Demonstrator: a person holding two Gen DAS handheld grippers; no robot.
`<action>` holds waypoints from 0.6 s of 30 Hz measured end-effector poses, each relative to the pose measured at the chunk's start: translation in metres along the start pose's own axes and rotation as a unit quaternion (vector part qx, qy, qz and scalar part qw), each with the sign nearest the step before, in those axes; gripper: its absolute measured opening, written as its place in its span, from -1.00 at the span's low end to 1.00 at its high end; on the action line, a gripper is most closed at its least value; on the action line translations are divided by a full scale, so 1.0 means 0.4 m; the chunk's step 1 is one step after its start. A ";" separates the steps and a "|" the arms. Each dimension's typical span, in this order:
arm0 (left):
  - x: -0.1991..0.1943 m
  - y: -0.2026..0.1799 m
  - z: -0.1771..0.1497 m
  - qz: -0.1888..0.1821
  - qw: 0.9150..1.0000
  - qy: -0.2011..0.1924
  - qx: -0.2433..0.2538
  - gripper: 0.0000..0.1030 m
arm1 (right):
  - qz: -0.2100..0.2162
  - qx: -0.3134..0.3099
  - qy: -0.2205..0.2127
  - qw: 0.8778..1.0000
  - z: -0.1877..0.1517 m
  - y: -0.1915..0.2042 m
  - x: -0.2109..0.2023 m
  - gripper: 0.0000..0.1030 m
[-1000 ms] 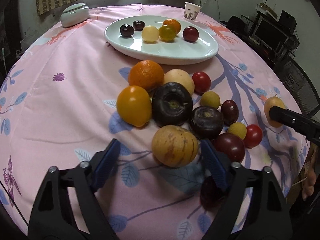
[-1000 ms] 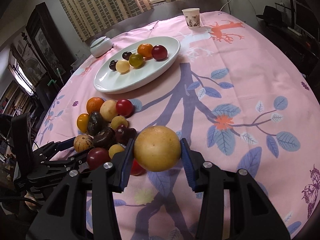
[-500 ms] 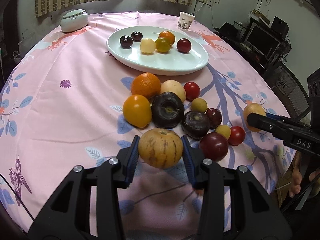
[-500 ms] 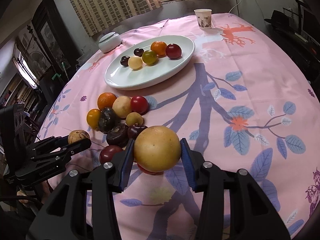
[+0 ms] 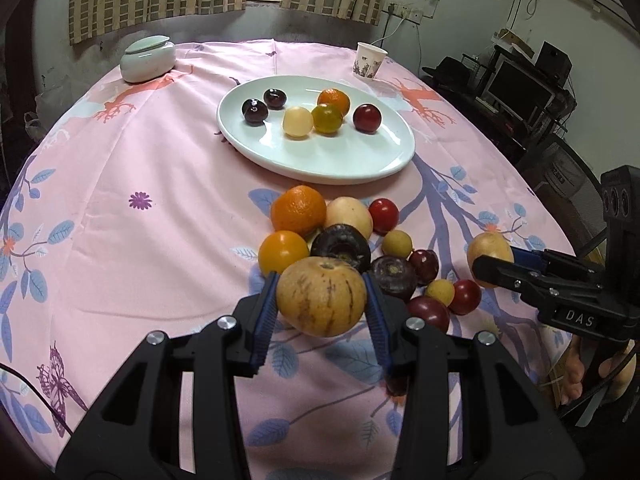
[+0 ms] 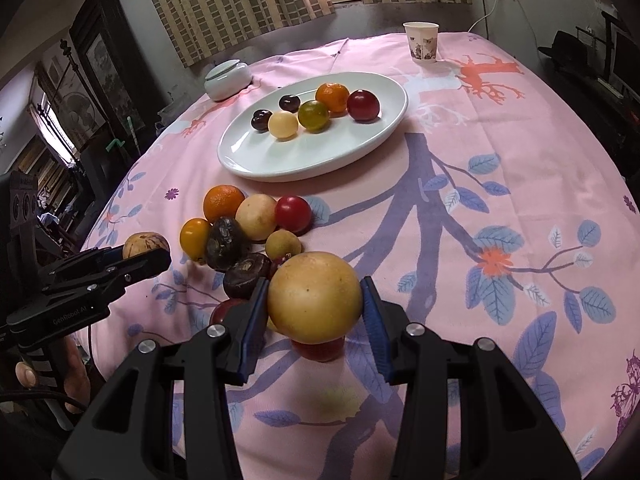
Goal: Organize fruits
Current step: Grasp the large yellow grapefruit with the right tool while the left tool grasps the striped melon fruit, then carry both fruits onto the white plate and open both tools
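We held striped yellow fruit (image 5: 321, 298) clenched in left gripper (image 5: 322, 308) jaws; right gripper (image 6: 315, 312) jaws gripped smooth yellow fruit (image 6: 315, 297) above bench (image 6: 500, 152); white plate (image 5: 340, 160) beyond.

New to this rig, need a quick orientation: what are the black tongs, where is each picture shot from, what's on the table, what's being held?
No robot here: a person holds a pair of hand tongs in each hand, with a wide-angle camera on each looking along its two fingers.

One picture is shot from the left tongs, which are shut on a striped yellow fruit. The other is from the right tongs, shut on a smooth yellow fruit. Each view shows the other tongs at its edge.

On the pink flowered tablecloth sits a white plate with six small fruits, and nearer the cameras a loose pile of fruit: orange, yellow, red and dark purple. At the far side stand a paper cup and a lidded jar.
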State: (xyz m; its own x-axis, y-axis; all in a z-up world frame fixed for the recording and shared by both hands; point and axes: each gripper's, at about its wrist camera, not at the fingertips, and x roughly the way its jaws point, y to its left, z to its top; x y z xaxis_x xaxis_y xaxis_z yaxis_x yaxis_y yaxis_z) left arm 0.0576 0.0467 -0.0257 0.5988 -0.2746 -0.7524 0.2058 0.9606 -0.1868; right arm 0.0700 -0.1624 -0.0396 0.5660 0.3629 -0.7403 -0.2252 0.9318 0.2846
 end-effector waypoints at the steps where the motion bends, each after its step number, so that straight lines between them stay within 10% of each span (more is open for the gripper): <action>1: 0.002 0.004 0.007 0.001 1.000 0.000 -0.002 -0.19 | 0.000 -0.001 0.002 1.000 0.003 0.001 0.005 -0.11; 18: 0.130 0.064 0.380 0.053 0.999 -0.014 -0.004 -0.18 | -0.048 -0.094 -0.031 0.994 0.288 0.072 0.083 -0.11</action>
State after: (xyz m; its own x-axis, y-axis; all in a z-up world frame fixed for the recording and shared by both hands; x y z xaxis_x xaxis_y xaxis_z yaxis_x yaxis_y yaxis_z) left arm 0.2117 0.0506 0.0265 0.6383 -0.1733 -0.7500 0.1352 0.9844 -0.1124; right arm 0.1738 -0.1230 0.0140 0.6391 0.2774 -0.7174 -0.3089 0.9467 0.0908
